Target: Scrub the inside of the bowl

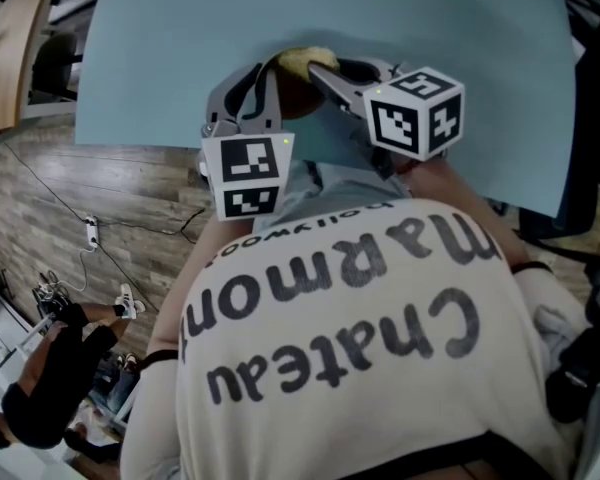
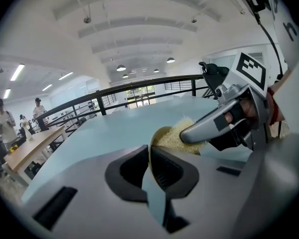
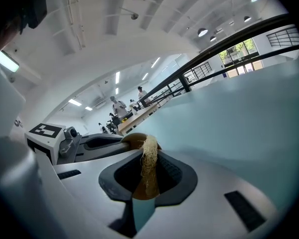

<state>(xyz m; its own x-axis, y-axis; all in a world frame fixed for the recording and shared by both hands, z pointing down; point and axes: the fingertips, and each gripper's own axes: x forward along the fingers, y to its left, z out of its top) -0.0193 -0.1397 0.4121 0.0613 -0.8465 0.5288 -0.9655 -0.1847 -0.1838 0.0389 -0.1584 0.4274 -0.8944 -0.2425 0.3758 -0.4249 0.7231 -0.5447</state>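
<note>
Pinching the bowl [image 2: 158, 133] rim with nearly shut left gripper [image 2: 150, 159], right gripper [image 3: 148, 178] clamps the loofah scrubber [image 3: 149, 156] at head view's 12 o'clock, shirt [image 1: 350, 328] blocking 6 o'clock.

Rough, fibrous scrubber [image 3: 149, 158]; smooth brown wooden-looking bowl [image 3: 133, 139]; matt pale-blue table [image 1: 180, 48]
</note>
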